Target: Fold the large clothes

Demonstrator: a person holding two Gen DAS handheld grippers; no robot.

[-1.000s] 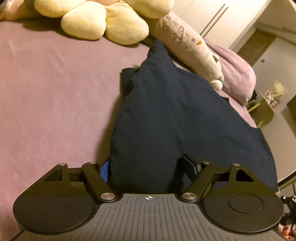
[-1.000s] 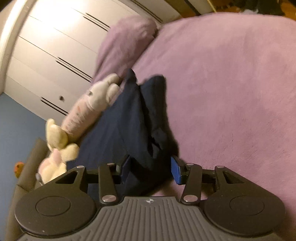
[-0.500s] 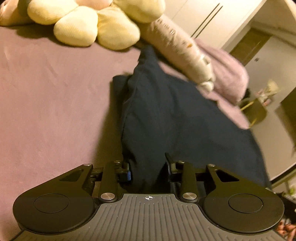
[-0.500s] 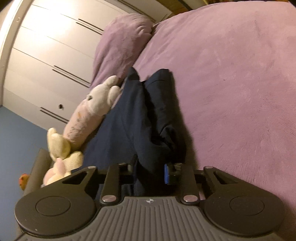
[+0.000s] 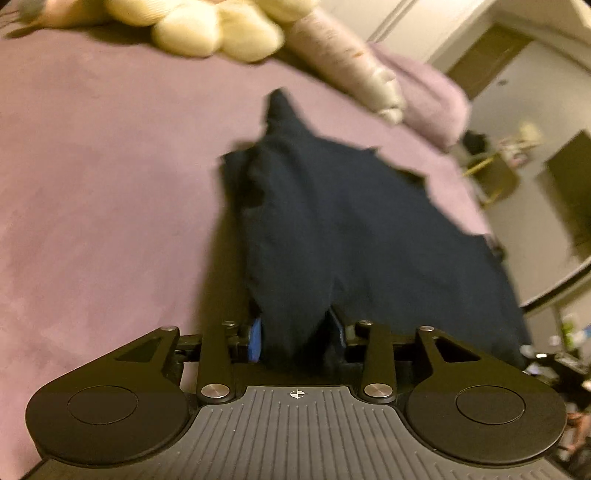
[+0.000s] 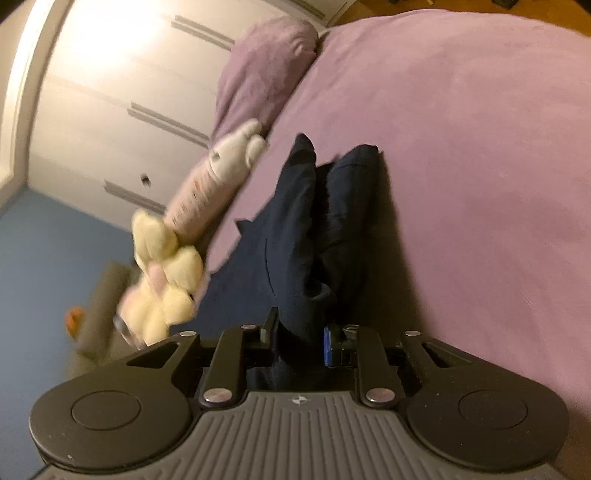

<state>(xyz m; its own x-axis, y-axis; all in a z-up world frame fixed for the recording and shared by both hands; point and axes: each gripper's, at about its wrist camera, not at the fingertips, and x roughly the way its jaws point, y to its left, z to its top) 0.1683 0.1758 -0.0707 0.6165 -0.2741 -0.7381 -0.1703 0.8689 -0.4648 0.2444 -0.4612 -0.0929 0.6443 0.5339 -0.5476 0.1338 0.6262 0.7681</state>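
**Clearly mid-fold: both tongs are gripping the navy garment**

The left gripper [image 5: 295,338] is pinching a bunched edge of the dark navy garment [image 5: 351,229], its jaws drawn in close with cloth filling the gap between the blue pads. The right gripper [image 6: 297,341] is doing the same in its own view: its jaws are closed down on a thick gather of the same garment [image 6: 295,240], with fabric packed between them.

Outward from the tongs, the cloth is running away from both cameras across the purple bedspread [image 5: 92,184]. In the left wrist view it is lying mostly spread, widening toward the right edge of the bed and narrowing to a point at its far end. In the right wrist view 2 long ridges of fabric are standing up side by side, so part of it is looking doubled or rucked rather than flat.

Judging by this, the fold is only beginning: the near edge is being held at 2 points, but no clean, squared layer is showing yet. Carrying that edge over, laying it down and smoothing the ridges are all seeming to remain.

Beyond the far end of the garment, a long plush toy [image 5: 347,70] and a cream flower-shaped cushion [image 5: 218,26] are lying near the purple pillow [image 6: 266,70].
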